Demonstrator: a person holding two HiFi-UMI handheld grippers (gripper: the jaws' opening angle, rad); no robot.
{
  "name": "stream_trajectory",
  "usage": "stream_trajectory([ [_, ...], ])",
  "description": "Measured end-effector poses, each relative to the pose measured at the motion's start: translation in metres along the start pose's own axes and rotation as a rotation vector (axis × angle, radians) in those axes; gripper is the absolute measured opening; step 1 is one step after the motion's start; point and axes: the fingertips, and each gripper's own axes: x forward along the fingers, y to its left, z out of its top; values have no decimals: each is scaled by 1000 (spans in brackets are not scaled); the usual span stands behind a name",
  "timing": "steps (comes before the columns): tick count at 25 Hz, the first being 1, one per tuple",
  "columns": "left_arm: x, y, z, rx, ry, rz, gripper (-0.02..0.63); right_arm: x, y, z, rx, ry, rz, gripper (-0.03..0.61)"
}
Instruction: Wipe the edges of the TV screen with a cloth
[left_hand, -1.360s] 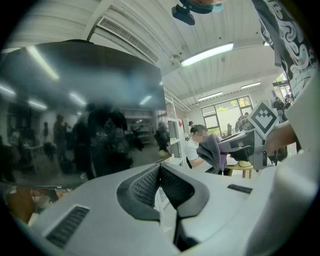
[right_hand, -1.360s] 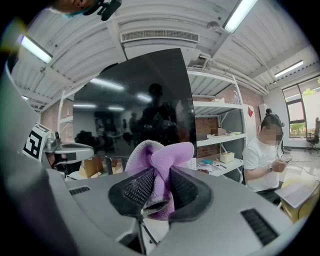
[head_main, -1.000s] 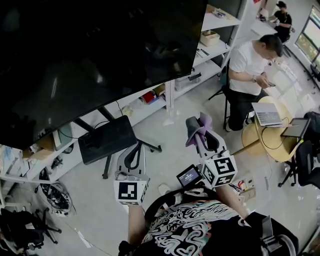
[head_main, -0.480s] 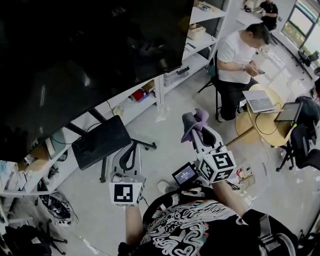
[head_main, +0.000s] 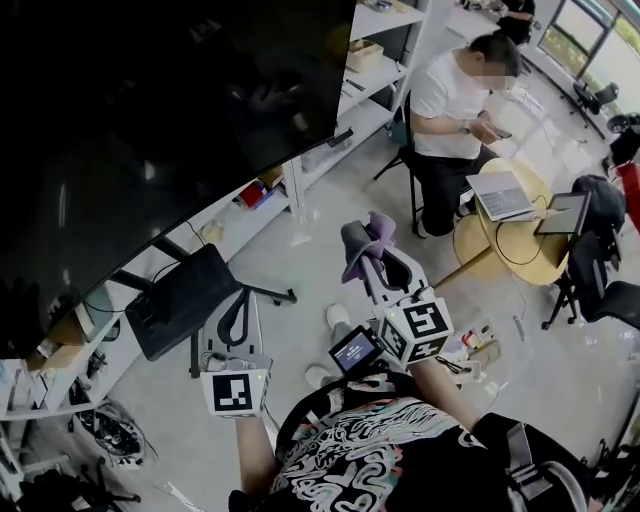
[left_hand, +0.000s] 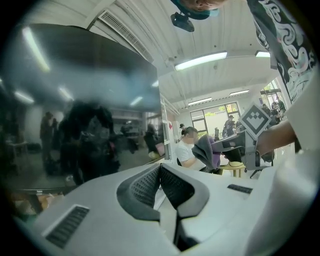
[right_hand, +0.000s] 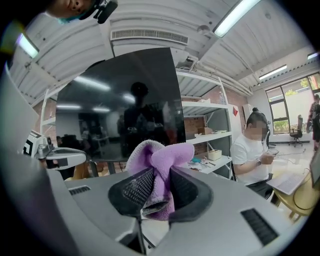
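Observation:
The big black TV screen (head_main: 150, 130) fills the upper left of the head view; its lower right corner hangs up and left of the cloth. A purple cloth (head_main: 365, 240) sticks out of my right gripper (head_main: 372, 262), which is shut on it and held clear of the screen. In the right gripper view the cloth (right_hand: 157, 162) bulges between the dark pads, with the TV screen (right_hand: 125, 100) straight ahead. My left gripper (head_main: 232, 322) hangs lower left, shut and holding nothing. In its own view the left gripper (left_hand: 160, 169) has its pads touching, the screen (left_hand: 75, 100) at left.
A seated person in a white shirt (head_main: 450, 100) is at the right by a round wooden table (head_main: 475, 250) with a laptop. White shelves (head_main: 375, 70) stand behind the TV. A black stand base (head_main: 180, 300) sits on the floor under the screen.
The whole scene has slid left and down in the head view. Both grippers shifted left with it; the right one still holds the cloth, the left one stays shut.

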Motion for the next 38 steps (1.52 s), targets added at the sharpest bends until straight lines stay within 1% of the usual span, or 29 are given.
stream_trajectory([
  [4, 35, 13, 8, 24, 9, 12, 18, 36, -9, 8, 7, -3, 44, 110],
  [8, 82, 3, 19, 5, -25, 3, 18, 61, -34, 17, -31, 6, 62, 110],
  [11, 111, 12, 24, -30, -24, 28, 18, 89, -50, 24, -29, 7, 84, 110],
  [13, 132, 15, 29, -18, -32, 36, 18, 105, -62, 30, -28, 7, 95, 110],
  [17, 163, 18, 34, -10, -21, 66, 18, 128, -83, 36, -27, 10, 113, 110],
  [24, 204, 19, 38, 9, 4, 139, 18, 168, -113, 35, -23, 34, 175, 110],
  [26, 216, 21, 36, 13, 1, 149, 18, 180, -122, 35, -26, 41, 177, 110],
  [29, 226, 27, 29, -7, 11, 167, 18, 191, -128, 36, -40, 49, 177, 110],
  [33, 239, 31, 27, 9, 8, 169, 18, 203, -132, 36, -56, 66, 183, 110],
  [38, 251, 37, 14, 19, 29, 172, 18, 221, -133, 32, -75, 82, 170, 110],
])
